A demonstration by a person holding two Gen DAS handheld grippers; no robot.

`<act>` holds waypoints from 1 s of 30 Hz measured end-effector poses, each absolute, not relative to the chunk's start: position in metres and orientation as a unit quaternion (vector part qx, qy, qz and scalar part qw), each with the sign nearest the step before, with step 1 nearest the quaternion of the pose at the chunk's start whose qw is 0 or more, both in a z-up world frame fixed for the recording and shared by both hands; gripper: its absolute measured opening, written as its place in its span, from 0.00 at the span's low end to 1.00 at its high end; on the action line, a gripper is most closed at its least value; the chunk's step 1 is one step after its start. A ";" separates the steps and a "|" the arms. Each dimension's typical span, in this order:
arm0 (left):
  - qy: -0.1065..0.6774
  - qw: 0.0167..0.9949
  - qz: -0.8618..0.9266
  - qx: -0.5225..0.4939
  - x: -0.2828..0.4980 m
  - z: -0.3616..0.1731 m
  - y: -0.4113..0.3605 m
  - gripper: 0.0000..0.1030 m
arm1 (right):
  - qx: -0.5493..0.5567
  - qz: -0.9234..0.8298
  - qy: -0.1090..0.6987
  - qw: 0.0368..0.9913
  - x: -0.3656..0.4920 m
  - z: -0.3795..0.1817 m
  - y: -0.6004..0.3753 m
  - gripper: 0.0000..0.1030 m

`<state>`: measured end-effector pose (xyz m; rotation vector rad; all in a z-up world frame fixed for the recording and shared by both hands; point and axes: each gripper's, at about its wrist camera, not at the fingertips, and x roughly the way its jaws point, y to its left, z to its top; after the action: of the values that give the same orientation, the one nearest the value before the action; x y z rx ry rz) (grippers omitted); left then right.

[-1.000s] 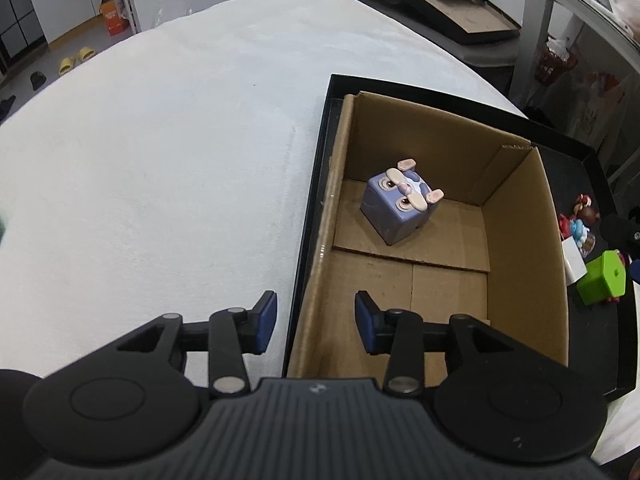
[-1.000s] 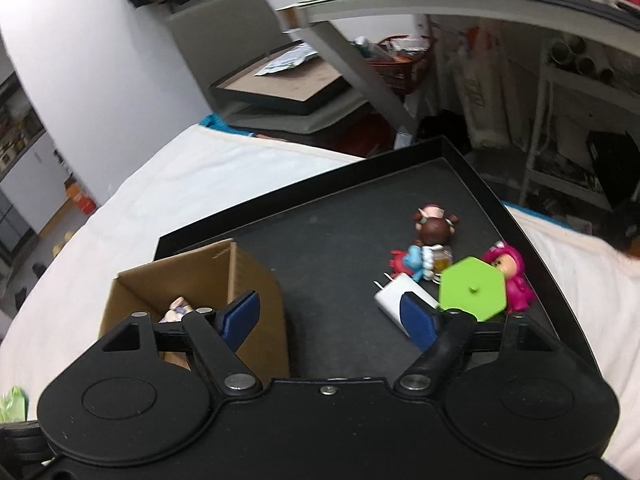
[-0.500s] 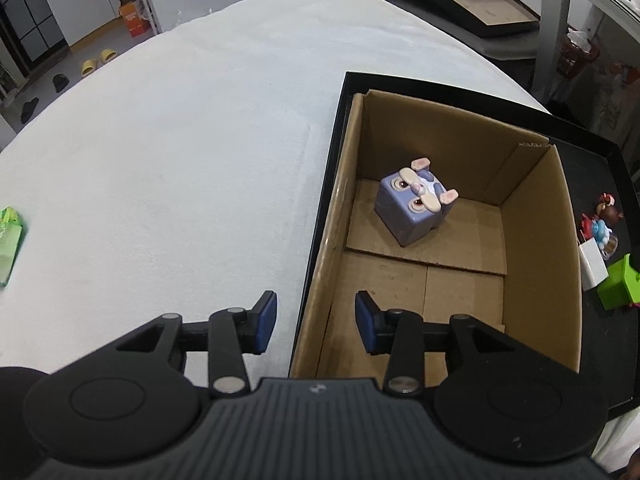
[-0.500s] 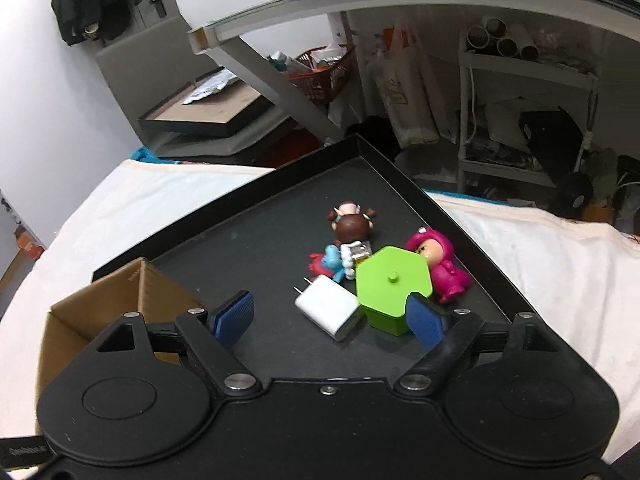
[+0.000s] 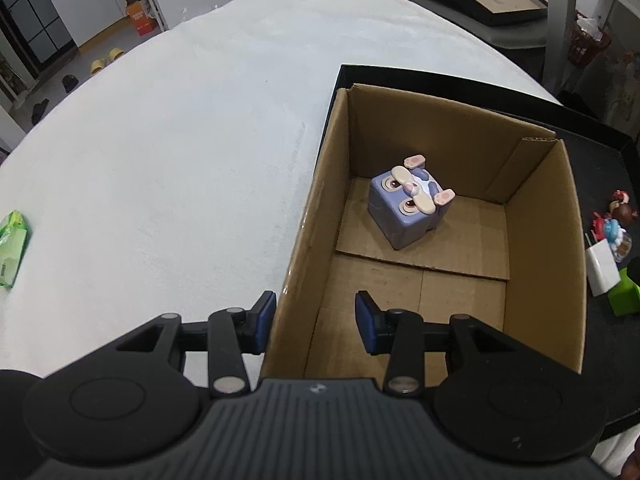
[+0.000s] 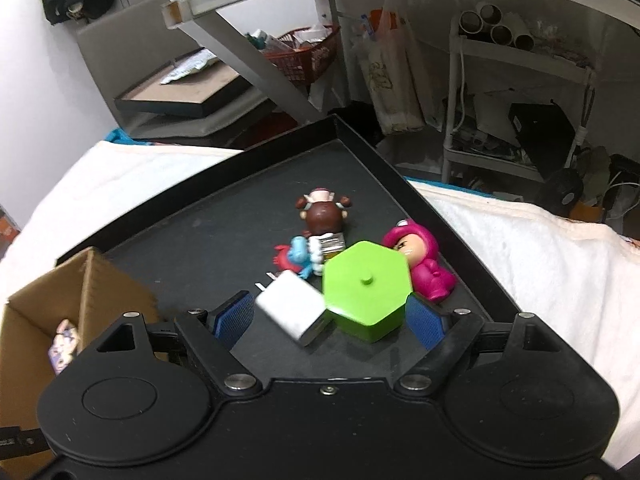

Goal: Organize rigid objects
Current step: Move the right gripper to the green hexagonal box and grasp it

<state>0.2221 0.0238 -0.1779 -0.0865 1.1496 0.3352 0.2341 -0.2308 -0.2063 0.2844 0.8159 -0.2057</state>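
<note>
While the left tongs [image 5: 316, 316] hang open and empty astride the box [image 5: 560, 264] wall, the right tongs [image 6: 330, 318] gape wide, empty, around a white charger [image 6: 294, 308], prongs pointing away, and a squat green hexagonal block [image 6: 366, 290] on the tray [image 6: 200, 236].

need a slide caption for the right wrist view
Open right gripper poised over a white charger and green hexagonal box among figurines on a black tray.

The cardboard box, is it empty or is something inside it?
Not empty. The cardboard box is open on top, and one purple cube toy sits on its floor.
</note>
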 end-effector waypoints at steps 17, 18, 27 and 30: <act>0.546 0.821 0.165 -0.018 0.233 -0.183 0.012 0.53 | 0.093 -0.128 0.406 0.900 0.252 -0.225 -0.235 0.50; 0.545 0.822 0.164 -0.018 0.233 -0.183 0.012 0.53 | 0.095 -0.126 0.402 0.902 0.252 -0.223 -0.235 0.50; 0.541 0.826 0.157 -0.020 0.229 -0.178 0.012 0.53 | 0.102 -0.091 0.370 0.919 0.245 -0.203 -0.226 0.50; 0.539 0.828 0.153 -0.023 0.227 -0.177 0.015 0.53 | 0.102 -0.075 0.362 0.923 0.246 -0.194 -0.222 0.50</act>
<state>0.2268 0.0154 -0.1767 -0.0490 1.1446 0.3254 0.2458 -0.2219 -0.1945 0.2096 0.7438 -0.1536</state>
